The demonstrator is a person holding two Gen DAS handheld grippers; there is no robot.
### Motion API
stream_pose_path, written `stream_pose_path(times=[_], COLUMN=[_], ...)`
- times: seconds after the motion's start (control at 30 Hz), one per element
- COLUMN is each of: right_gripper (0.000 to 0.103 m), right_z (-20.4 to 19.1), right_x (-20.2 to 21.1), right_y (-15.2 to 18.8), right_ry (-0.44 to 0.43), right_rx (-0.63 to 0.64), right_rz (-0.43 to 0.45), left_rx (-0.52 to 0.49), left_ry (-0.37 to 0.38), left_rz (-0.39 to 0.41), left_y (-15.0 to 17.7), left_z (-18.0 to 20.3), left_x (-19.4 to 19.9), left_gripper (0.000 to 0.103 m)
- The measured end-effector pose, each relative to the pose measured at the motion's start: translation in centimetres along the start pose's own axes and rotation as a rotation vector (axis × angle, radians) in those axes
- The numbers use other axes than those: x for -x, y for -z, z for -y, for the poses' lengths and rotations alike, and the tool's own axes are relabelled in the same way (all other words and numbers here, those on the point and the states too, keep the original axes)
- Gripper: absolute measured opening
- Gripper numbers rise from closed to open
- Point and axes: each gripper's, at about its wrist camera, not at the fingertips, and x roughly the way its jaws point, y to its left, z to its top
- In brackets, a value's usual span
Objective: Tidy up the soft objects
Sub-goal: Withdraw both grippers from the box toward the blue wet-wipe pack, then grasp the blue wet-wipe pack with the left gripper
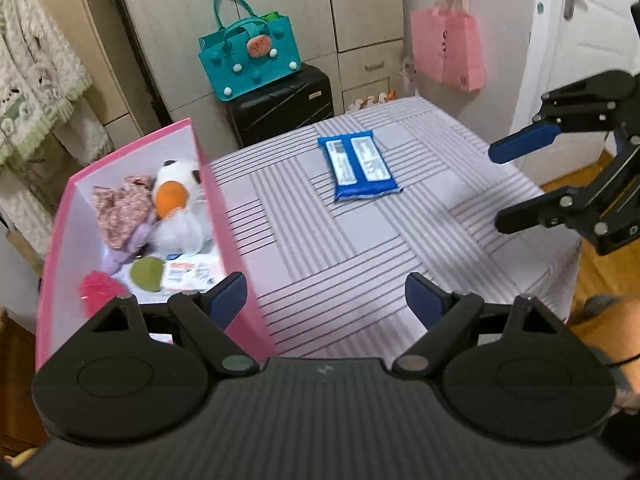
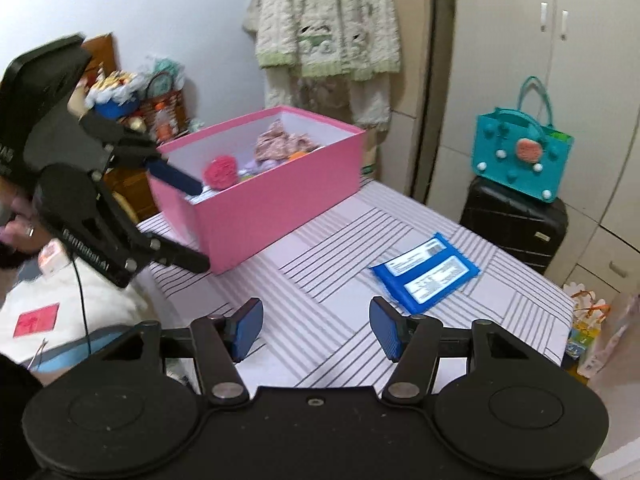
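A blue pack of wipes point(image 1: 363, 165) point(image 2: 428, 274) lies flat on the striped tablecloth point(image 1: 360, 264). The open pink box point(image 1: 224, 204) point(image 2: 276, 196) stands at the table's left. It holds a white plush bird with an orange beak point(image 1: 180, 200), a floral cloth point(image 1: 120, 208), a pink pompom point(image 2: 219, 171) and small packets. My left gripper point(image 1: 326, 298) point(image 2: 199, 227) is open beside the box's near corner with nothing between its fingers. Right of the wipes and above the cloth, my right gripper point(image 2: 317, 328) point(image 1: 500, 188) is open and holds nothing.
A teal handbag point(image 1: 252, 56) sits on a black suitcase point(image 1: 280, 104) behind the table. A pink bag point(image 1: 448, 48) hangs on the wardrobe, next to a white door point(image 1: 580, 40). A knitted blanket point(image 2: 328, 20) hangs behind the box. The table's right edge drops to wooden floor point(image 1: 608, 264).
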Motion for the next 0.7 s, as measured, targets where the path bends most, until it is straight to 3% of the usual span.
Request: stream_pose_path(times=[0.23, 0.4, 0.5, 0.7], right_gripper=[0.065, 0.065, 0.065, 0.061], right_z=[4.0, 7.3, 9.2, 13.4], right_x=[-2.5, -5.9, -8.6, -15.0], right_y=[0.6, 0.3, -0.8, -3.1], right_ry=[0.037, 0.089, 0.078, 0.043], right_rx=[-0.056, -0.090, -0.092, -0.111], right_rz=[0.110, 0.128, 0.085, -0.051], left_rx=[0.037, 0.100, 0.181, 0.322], left_ry=[0.038, 0.049, 0.079, 0.144], left_rz=[0.057, 0.070, 0.056, 0.006], left_y=[-0.8, -1.4, -1.7, -2.6], left_z=[1.8, 2.5, 1.9, 1.1], left_x=[-2.6, -5.8, -8.1, -13.3], left_gripper=[0.084, 0.080, 0.075, 0.052])
